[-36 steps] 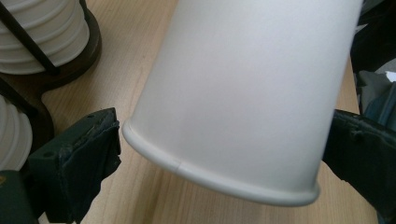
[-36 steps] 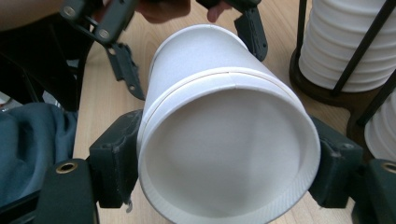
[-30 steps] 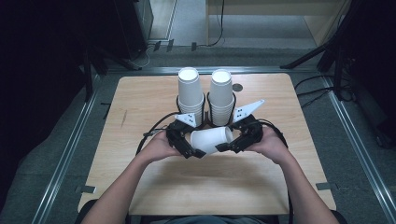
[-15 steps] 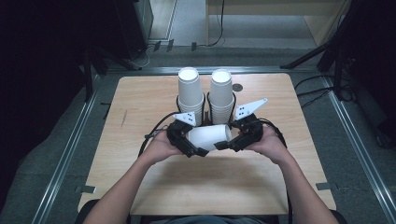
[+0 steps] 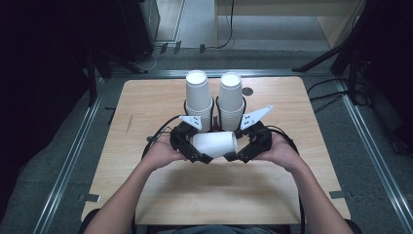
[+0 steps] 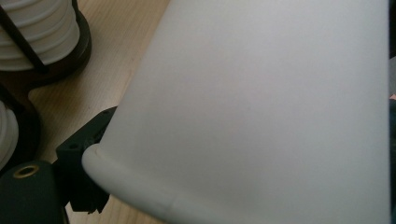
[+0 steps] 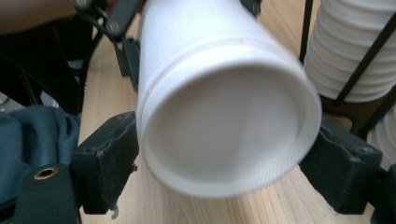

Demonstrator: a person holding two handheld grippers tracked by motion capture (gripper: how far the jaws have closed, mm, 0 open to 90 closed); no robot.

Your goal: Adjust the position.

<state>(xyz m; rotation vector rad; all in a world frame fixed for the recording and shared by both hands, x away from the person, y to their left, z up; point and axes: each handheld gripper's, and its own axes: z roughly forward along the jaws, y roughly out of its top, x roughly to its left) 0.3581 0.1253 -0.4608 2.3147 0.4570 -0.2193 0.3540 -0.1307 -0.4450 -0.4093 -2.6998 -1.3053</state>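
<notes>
Your left gripper (image 5: 195, 148) and your right gripper (image 5: 241, 148) meet at the centre of the high view, each clamped on one end of a white paper cup (image 5: 214, 144) that lies on its side between them, above the table. In the right gripper view the cup's narrow base (image 7: 224, 126) faces the camera, with a black jaw pressed to either side of it. In the left gripper view the cup's wall and rolled rim take up most of the frame; one jaw touches the rim at lower left, the other is hidden behind the cup. Your hands (image 5: 160, 151) come in from the bottom of the high view, forearms bare.

The table (image 5: 146, 195) is pale wood with rounded corners, bare in the lower half of the frame. Just behind the held cup, two tall stacks of white cups (image 5: 214, 97) stand upside down side by side in a dark wire holder (image 5: 215, 108). A small dark disc (image 5: 248, 91) lies on the wood right of the stacks, near the far edge.

Metal rails (image 5: 68, 161) run down both sides of the table over grey carpet (image 5: 384, 195). Cables (image 5: 331, 92) trail at right. Along the top of the frame: dark stand legs (image 5: 321, 58), a pale wooden panel (image 5: 292, 14) at upper right, and darkness at upper left.
</notes>
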